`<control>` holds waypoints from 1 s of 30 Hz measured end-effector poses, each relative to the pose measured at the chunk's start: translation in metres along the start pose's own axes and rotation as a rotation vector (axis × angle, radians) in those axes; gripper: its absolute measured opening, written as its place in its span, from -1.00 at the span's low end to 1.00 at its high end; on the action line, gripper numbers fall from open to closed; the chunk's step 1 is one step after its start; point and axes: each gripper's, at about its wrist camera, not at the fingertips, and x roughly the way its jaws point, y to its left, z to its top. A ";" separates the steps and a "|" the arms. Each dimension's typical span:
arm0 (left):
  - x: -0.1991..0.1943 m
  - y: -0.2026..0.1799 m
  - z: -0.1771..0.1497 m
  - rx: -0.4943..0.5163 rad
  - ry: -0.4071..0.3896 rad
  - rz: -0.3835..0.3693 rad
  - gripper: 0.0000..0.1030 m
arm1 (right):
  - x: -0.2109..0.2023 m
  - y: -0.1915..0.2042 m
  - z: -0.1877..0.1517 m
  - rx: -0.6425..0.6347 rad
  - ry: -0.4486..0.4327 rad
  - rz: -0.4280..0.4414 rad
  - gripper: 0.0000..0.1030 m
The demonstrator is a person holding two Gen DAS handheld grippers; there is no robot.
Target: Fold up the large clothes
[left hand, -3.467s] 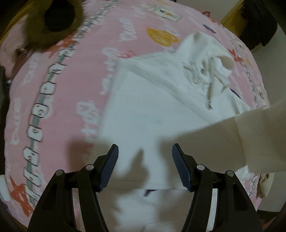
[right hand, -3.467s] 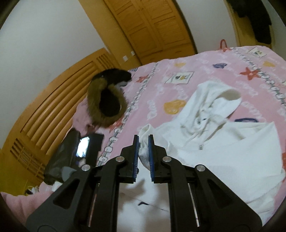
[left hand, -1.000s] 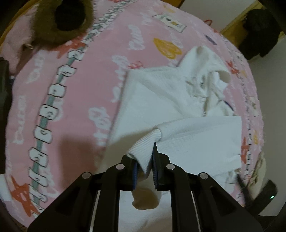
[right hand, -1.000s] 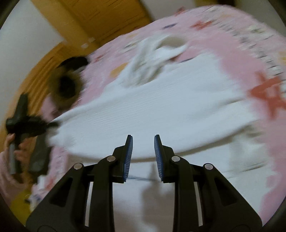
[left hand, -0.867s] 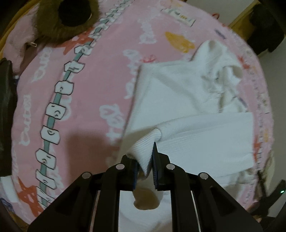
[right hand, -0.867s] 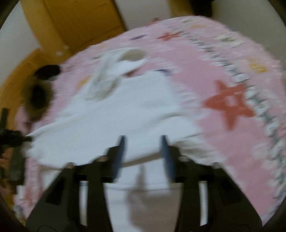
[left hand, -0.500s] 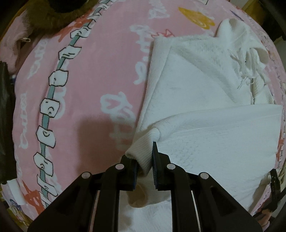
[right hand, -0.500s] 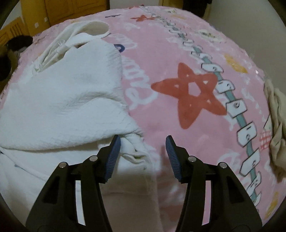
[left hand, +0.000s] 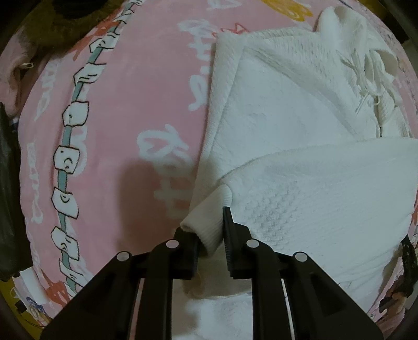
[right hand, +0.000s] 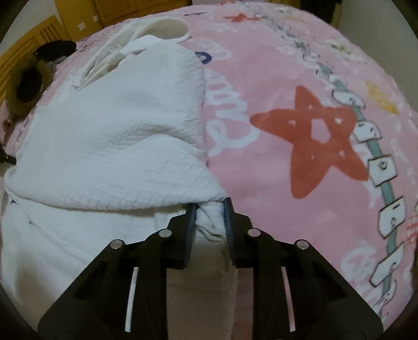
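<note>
A white textured hoodie point(left hand: 274, 123) lies on a pink patterned blanket point(left hand: 135, 91), its hood and drawstrings point(left hand: 371, 70) at the far end. One sleeve is folded across the body. My left gripper point(left hand: 209, 230) holds the ribbed sleeve cuff point(left hand: 209, 222) between its fingers, low over the hoodie's left edge. In the right wrist view the hoodie point(right hand: 117, 125) fills the left half. My right gripper point(right hand: 209, 217) is shut on a bunched fold of the hoodie's right edge point(right hand: 211, 222).
A fur-trimmed dark garment point(left hand: 65, 23) lies at the far left of the blanket, also in the right wrist view point(right hand: 28, 83). The blanket point(right hand: 313, 130) with a red star stretches right of the hoodie. Wooden cupboards point(right hand: 31, 41) stand behind.
My left gripper carried the cuff across and down onto the hoodie, and its jaws have parted slightly. My right gripper, open half a second ago, has closed on the hoodie's right edge.
</note>
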 end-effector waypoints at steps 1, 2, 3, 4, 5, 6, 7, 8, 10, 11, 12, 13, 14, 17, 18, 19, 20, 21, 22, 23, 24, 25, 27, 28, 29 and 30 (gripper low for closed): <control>0.001 -0.004 0.000 0.000 -0.002 0.003 -0.69 | -0.005 0.001 -0.001 0.000 -0.015 -0.010 -0.66; 0.000 -0.004 -0.001 0.000 -0.002 -0.002 -0.69 | -0.012 0.000 -0.001 0.013 -0.026 -0.022 -0.68; -0.001 -0.003 -0.001 -0.003 -0.001 -0.006 -0.69 | -0.017 0.000 -0.002 0.020 -0.035 -0.030 -0.69; -0.002 -0.002 -0.002 -0.012 -0.001 -0.015 -0.69 | -0.025 0.001 -0.002 0.023 -0.046 -0.046 -0.70; -0.001 0.001 -0.004 -0.019 0.001 -0.027 -0.69 | -0.029 0.001 -0.002 0.024 -0.052 -0.053 -0.71; -0.001 0.003 -0.003 -0.025 0.005 -0.034 -0.67 | -0.032 0.002 -0.002 0.021 -0.052 -0.066 -0.72; 0.000 0.007 -0.004 -0.029 0.009 -0.034 -0.64 | -0.030 0.005 -0.005 0.010 -0.042 -0.097 -0.72; 0.001 0.009 -0.004 -0.027 0.012 -0.033 -0.63 | -0.024 0.006 -0.008 0.002 -0.018 -0.106 -0.72; 0.002 0.007 -0.006 0.009 0.009 -0.023 -0.62 | -0.014 0.004 -0.008 -0.001 0.035 -0.082 -0.71; 0.000 0.006 -0.007 0.025 0.002 -0.022 -0.62 | -0.018 0.000 -0.005 0.025 0.025 -0.056 -0.63; -0.003 0.003 -0.009 0.050 -0.007 -0.023 -0.62 | -0.022 -0.003 -0.003 0.043 0.022 -0.043 -0.58; -0.007 0.000 -0.009 0.067 -0.015 -0.024 -0.61 | -0.028 -0.009 0.002 0.068 0.023 -0.029 -0.48; -0.011 -0.003 -0.011 0.090 -0.029 -0.020 -0.57 | -0.032 -0.014 0.004 0.083 0.021 -0.028 -0.43; -0.025 -0.007 -0.018 0.126 -0.063 -0.019 -0.35 | -0.048 -0.030 0.021 0.126 0.002 -0.046 -0.41; -0.031 -0.008 -0.019 0.126 -0.071 -0.021 -0.35 | -0.052 -0.035 0.031 0.135 -0.012 -0.060 -0.39; -0.040 -0.007 -0.020 0.120 -0.086 -0.036 -0.35 | -0.053 -0.037 0.040 0.137 -0.024 -0.059 -0.35; -0.047 -0.005 -0.022 0.112 -0.102 -0.045 -0.35 | -0.050 -0.039 0.061 0.142 -0.036 -0.062 -0.29; -0.056 -0.005 -0.024 0.104 -0.124 -0.047 -0.35 | -0.046 -0.038 0.074 0.144 -0.034 -0.062 -0.26; -0.072 -0.008 -0.026 0.102 -0.169 -0.051 -0.35 | -0.036 -0.037 0.100 0.144 -0.027 -0.038 -0.24; -0.082 -0.013 -0.027 0.106 -0.199 -0.052 -0.35 | -0.029 -0.034 0.117 0.137 -0.023 -0.025 -0.24; -0.094 -0.022 -0.029 0.118 -0.236 -0.067 -0.35 | -0.016 -0.030 0.143 0.127 -0.015 -0.031 -0.24; -0.103 -0.033 -0.032 0.129 -0.260 -0.101 -0.35 | -0.007 -0.028 0.160 0.121 0.003 -0.027 -0.24; -0.103 -0.058 -0.030 0.156 -0.250 -0.167 -0.35 | 0.022 -0.016 0.208 0.138 0.070 0.009 -0.24; -0.100 -0.074 -0.029 0.170 -0.242 -0.181 -0.35 | 0.038 -0.011 0.228 0.161 0.117 0.025 -0.24; -0.097 -0.083 -0.030 0.185 -0.240 -0.184 -0.35 | 0.051 -0.006 0.243 0.184 0.158 0.026 -0.24; -0.090 -0.098 -0.030 0.208 -0.234 -0.179 -0.35 | 0.065 -0.001 0.253 0.190 0.216 0.021 -0.24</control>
